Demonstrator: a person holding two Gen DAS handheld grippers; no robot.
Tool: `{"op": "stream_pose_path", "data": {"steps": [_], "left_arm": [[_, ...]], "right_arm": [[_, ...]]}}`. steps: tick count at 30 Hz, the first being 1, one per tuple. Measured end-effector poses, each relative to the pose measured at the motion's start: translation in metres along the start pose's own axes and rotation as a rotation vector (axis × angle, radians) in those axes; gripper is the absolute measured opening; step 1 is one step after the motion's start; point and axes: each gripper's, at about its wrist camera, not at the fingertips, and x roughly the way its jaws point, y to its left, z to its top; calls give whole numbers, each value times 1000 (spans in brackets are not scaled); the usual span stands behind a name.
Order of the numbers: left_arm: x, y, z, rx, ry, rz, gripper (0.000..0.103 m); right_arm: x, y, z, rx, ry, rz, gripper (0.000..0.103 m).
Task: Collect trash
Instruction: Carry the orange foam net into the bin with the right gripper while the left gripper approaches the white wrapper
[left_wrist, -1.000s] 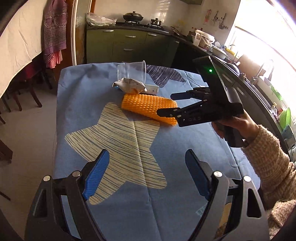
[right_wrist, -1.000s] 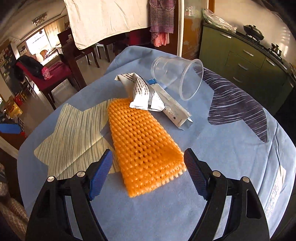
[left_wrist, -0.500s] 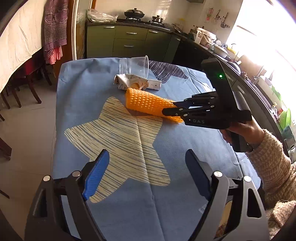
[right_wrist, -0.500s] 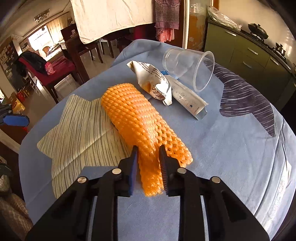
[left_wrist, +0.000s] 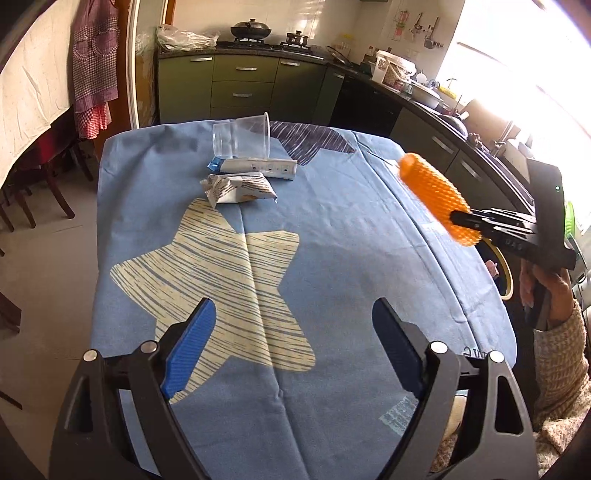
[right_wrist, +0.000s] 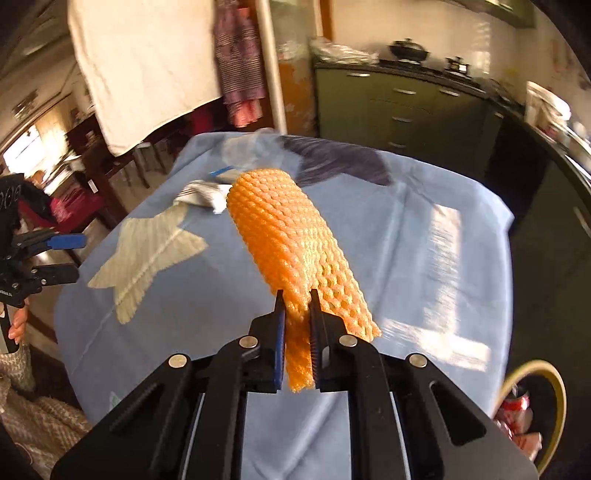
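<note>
Holding the orange foam net (right_wrist: 295, 254) in its clenched fingers, the right gripper (right_wrist: 297, 325) lifts it off the surface (left_wrist: 351, 240), while the left gripper (left_wrist: 295, 343) waits released and the clear cup (left_wrist: 242, 134), box (left_wrist: 258, 168) and wrapper (left_wrist: 238, 188) lie near the far edge.

Our left gripper (left_wrist: 293, 345) is black framed, with ribbed blue pads on its fingers (left_wrist: 188, 350) and silver rivets. At four o'clock we wear a beige knitted sleeve (left_wrist: 559, 373).
</note>
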Motion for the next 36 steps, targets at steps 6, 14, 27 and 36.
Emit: {"op": "stream_pose_path", "data": {"steps": [6, 14, 27, 36], "left_arm": [[13, -11, 2, 14, 20, -21, 82], [25, -26, 4, 49, 51, -31, 82], [68, -13, 34, 128, 105, 89, 85], [111, 25, 101, 89, 95, 163, 89]], "right_arm": [[-53, -128, -67, 250, 27, -363, 12], [-32, -217, -133, 456, 180, -492, 31], [-78, -165, -108, 455, -32, -454, 57], [-55, -125, -89, 386, -37, -346, 57]]}}
